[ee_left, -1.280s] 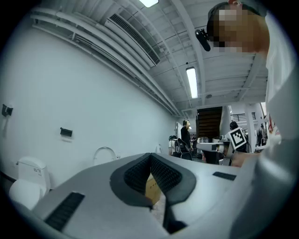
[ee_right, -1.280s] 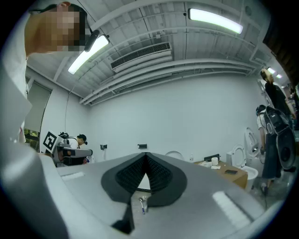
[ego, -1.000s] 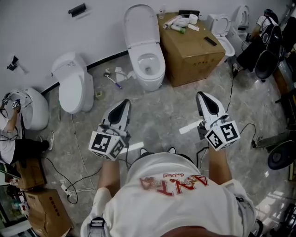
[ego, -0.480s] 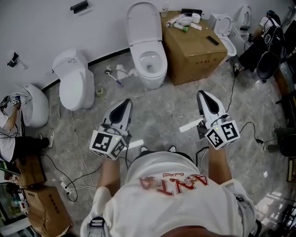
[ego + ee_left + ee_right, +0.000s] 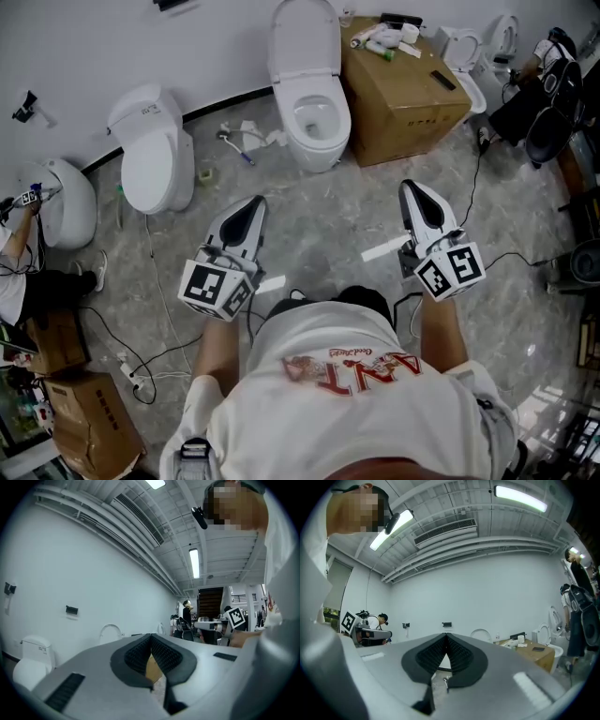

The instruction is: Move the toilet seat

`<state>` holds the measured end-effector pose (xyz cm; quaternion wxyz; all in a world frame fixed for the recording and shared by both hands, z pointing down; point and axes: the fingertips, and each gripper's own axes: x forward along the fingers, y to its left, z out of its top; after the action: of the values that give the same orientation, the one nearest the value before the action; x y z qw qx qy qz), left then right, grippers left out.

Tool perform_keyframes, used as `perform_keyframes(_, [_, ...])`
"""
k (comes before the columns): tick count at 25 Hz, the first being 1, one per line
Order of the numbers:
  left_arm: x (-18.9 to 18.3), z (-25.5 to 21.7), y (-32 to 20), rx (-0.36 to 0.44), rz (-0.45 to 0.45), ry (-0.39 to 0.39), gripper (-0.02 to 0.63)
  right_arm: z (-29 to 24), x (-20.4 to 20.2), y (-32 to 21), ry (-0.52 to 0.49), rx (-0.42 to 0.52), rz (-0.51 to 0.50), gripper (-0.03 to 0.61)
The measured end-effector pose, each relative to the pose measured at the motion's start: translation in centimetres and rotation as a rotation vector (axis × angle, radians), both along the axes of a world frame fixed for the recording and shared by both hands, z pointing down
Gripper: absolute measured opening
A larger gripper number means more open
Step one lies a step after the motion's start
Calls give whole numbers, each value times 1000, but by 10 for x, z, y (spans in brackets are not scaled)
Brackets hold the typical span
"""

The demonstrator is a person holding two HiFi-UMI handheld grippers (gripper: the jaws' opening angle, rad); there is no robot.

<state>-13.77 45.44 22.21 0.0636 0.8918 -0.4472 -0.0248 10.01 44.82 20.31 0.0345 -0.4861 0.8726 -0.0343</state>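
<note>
A white toilet (image 5: pixel 317 122) stands against the far wall in the head view, its lid (image 5: pixel 305 37) raised and the bowl open. My left gripper (image 5: pixel 251 208) is held level in front of it, well short of the bowl and a little to its left, jaws shut and empty. To the right of the bowl my right gripper (image 5: pixel 413 190) is also shut and empty. The left gripper view shows closed pads (image 5: pixel 151 638) with the raised lid (image 5: pixel 111 632) far behind them. In the right gripper view that gripper's jaws (image 5: pixel 446 637) are closed too, and the lid (image 5: pixel 481 634) shows small.
A second toilet (image 5: pixel 155 159) with its lid down stands to the left, and a cardboard box (image 5: pixel 412 94) with small items sits right of the bowl. Another toilet (image 5: pixel 464 66) is at the far right. Cables and hoses lie on the marble floor. A person (image 5: pixel 14 272) crouches at the left.
Both grippers have been carried a little forward towards the toilets, and the head view has shifted with them. Both jaws stay shut.
</note>
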Motion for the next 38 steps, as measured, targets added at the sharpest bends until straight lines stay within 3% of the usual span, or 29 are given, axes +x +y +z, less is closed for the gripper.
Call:
perform_keyframes(7, [-19,12,-12,-16,23,12,11,19,-23,-10,54,-62,10,3])
perform_keyframes(12, [-25,19,-41,-43,3,29,11,28,-23,-47,34,-104,20,3])
perform_keyframes(20, [-28,23,-117,-61,-30,-13,11,45,-26,-137,-14,-132,-17,3])
perform_keyframes(29, [4,35,-207,-109,-87,-41,11,73,10,-246,-46,-192,-45,3])
perform_keyframes(38, [62,50,-288,-175,-131,-61,11,111,68,-338,-79,-280,-80,3])
